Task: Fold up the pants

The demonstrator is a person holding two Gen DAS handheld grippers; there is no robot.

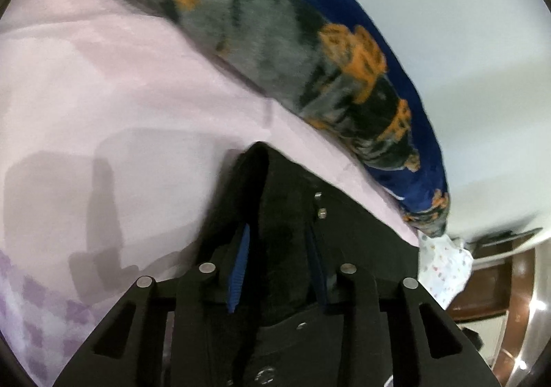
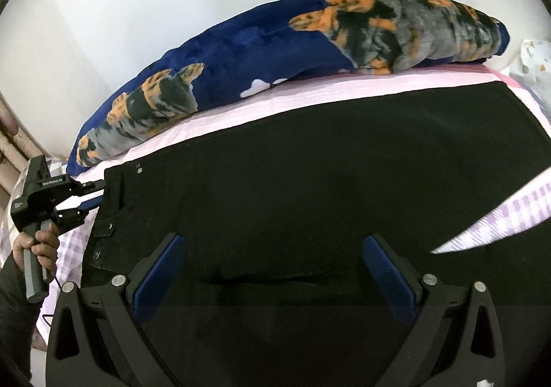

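Gripping the pants (image 2: 327, 187) waistband with my left claw (image 1: 275, 270).
Long axis runs left-right along the bed (image 2: 275, 94), waistband leftward; my right claw (image 2: 272, 276) hovers wide open, holding nothing.

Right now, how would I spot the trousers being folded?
Find the pink checked bedsheet below the long blue plush blanket. The flat black pants cover its middle: the only plain dark item, metal rivets at the waistband corner held by the left tongs.

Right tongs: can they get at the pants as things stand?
Probably yes. The right tongs hang open right over the black pants, which lie flat on the pink sheet, nothing between. The left tongs grip only the waistband end, well clear.
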